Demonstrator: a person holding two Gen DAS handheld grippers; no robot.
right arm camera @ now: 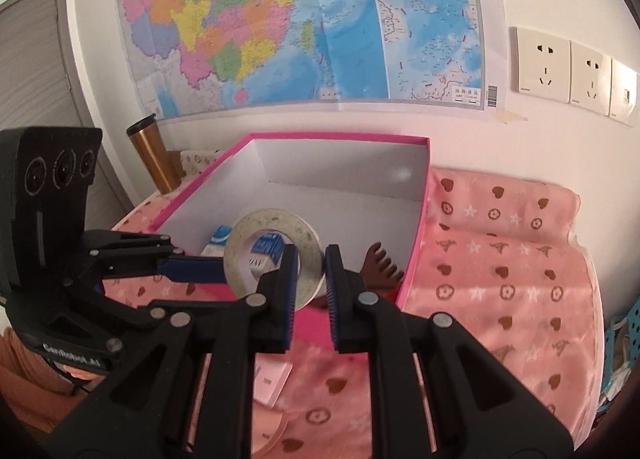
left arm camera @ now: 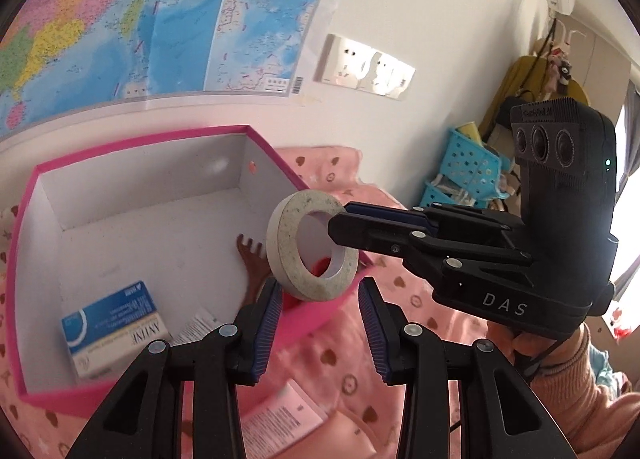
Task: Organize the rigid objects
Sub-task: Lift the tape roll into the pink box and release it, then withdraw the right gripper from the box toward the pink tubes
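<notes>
Tape roll (left arm camera: 289, 245): a thick white ring with a flat, speckled grey-white face, a smooth white outer band and a round centre hole. It is off the surface, tilted, above the near right corner of the pink box (left arm camera: 140, 144), so that the hole faces both cameras. The right gripper (right arm camera: 312, 261) is clamped on the ring wall: one blue-padded finger passes through the hole and the other sits against the outer band, with only the wall's thickness between them. In the left wrist view this gripper enters from the right, and a hand (left arm camera: 532, 343) in a peach sleeve holds its body. The left gripper (left arm camera: 320, 293) has its jaws standing apart, and the lower edge of the roll lies at its fingertips. In the right wrist view one of its blue pads reaches the left rim of the roll, but neither view shows whether the pads press on it. The box has pink outer walls and a white lining. Inside it are a blue-and-white carton (left arm camera: 114, 325) lying near the left wall and a brown toothed piece (right arm camera: 380, 265) against the right wall. The box rests on a pink cloth (right arm camera: 500, 259) printed with hearts, stars and flowers. A pink printed packet (left arm camera: 280, 423) lies on the cloth in front of the box. A wall map (right arm camera: 300, 19) and wall sockets (right arm camera: 542, 65) are behind the box, and a gold tumbler (right arm camera: 150, 155) stands at its far left.
</notes>
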